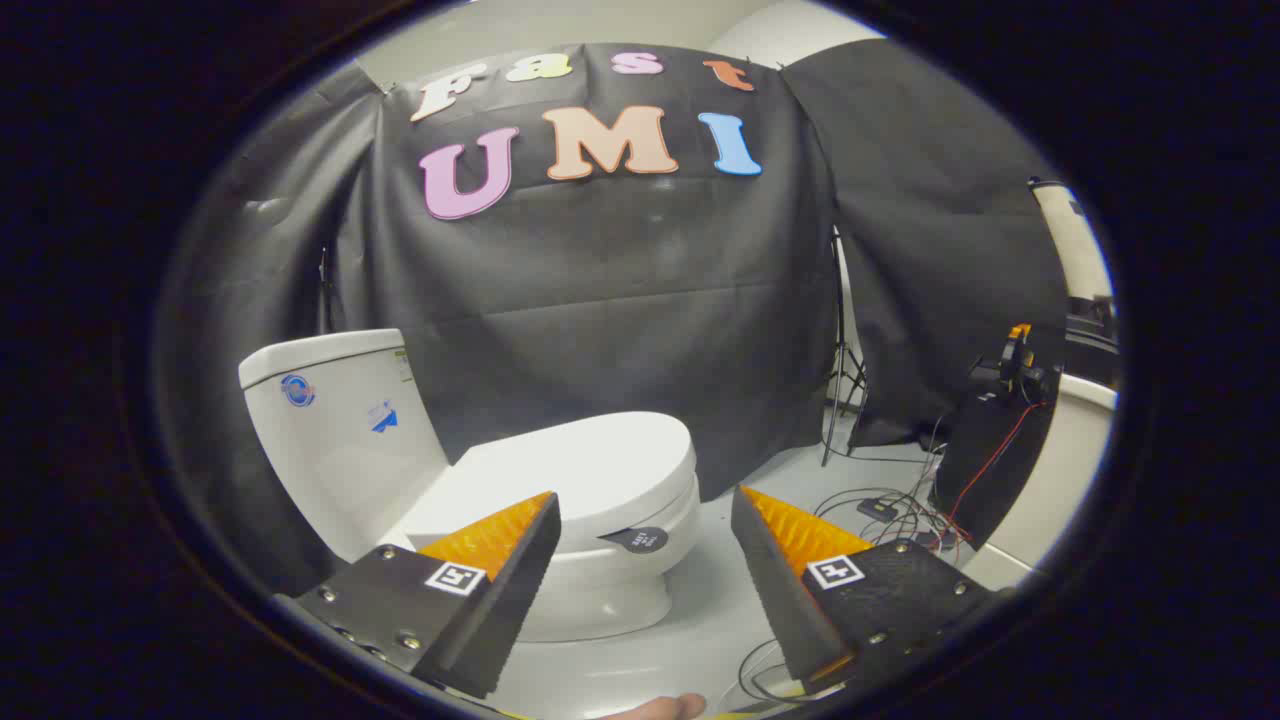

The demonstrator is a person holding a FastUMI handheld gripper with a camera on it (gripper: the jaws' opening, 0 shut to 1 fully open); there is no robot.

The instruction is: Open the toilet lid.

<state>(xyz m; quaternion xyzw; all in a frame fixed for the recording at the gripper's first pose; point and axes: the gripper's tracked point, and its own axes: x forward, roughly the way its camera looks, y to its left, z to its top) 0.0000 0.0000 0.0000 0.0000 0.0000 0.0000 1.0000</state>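
Gripper (645, 505) hangs with its fingers spread wide and nothing between them, so it is released and free of the toilet. Going left to right: the tank (335, 430) stands against the black wall; next comes the lid (580, 470), lying flat and closed on the bowl (610, 585), its front rim reaching into the gap between the fingers, just beyond their tips. A small dark tab (640, 540) sticks out under that front rim, a likely place to catch hold. Further right, cables (890, 515) lie tangled on the floor near a stand (838, 390), well apart from the toilet. By my reading this is the approach step: the lid is untouched and nothing is lifted yet. The next move calls for bringing the fingers forward and down to the front rim, pinching or hooking it at the tab, then swinging it up and back toward the tank without slipping off the smooth edge
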